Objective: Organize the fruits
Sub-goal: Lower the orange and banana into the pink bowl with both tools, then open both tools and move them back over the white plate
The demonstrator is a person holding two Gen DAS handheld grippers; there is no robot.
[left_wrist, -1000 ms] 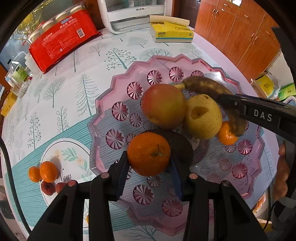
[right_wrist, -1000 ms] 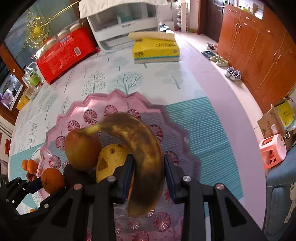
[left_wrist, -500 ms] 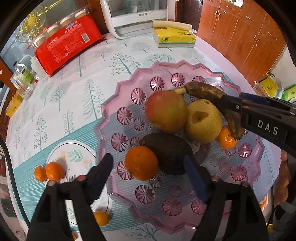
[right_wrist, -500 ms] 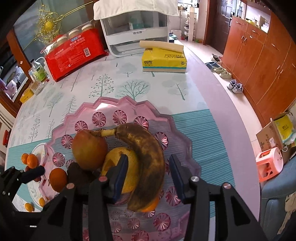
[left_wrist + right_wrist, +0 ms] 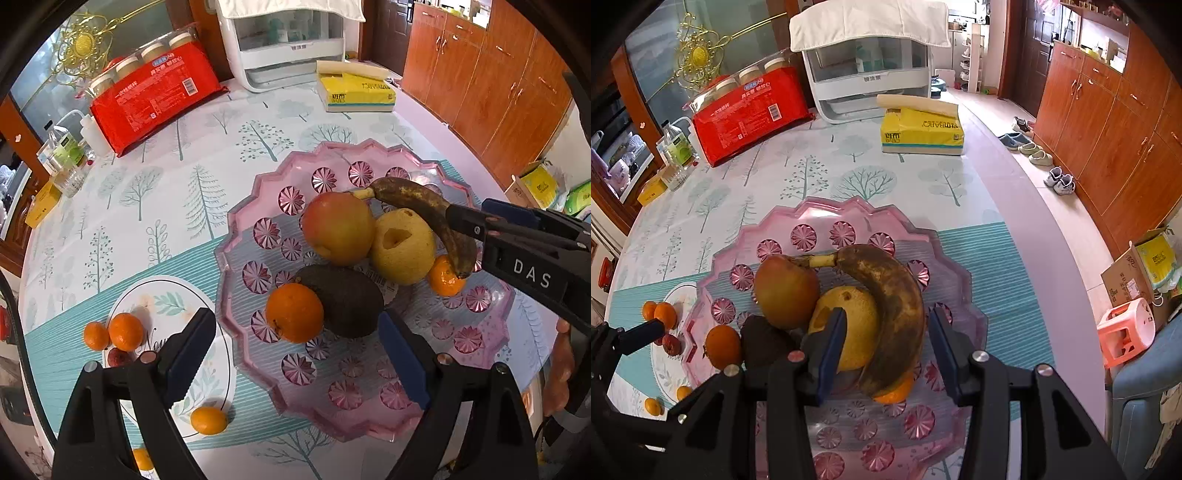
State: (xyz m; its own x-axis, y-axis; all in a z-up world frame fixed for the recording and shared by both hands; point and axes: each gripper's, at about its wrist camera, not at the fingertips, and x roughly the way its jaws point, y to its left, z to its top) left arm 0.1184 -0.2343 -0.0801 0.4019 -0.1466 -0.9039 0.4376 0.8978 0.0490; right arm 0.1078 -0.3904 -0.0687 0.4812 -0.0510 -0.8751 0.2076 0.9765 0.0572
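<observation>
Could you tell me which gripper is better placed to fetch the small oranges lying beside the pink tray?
Probably the left gripper: it is open and empty, near the loose small oranges outside the pink tray. The right gripper hangs over the banana on the tray's far side.

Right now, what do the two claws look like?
Both are black plastic. The left claw has two chunky fingers with dark blue pads and silver screws. The right claw matches, and its side shows white letters "DAS".

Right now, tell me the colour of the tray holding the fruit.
Translucent pink tray with darker pink starburst patterns; clearest in the left wrist view.
</observation>
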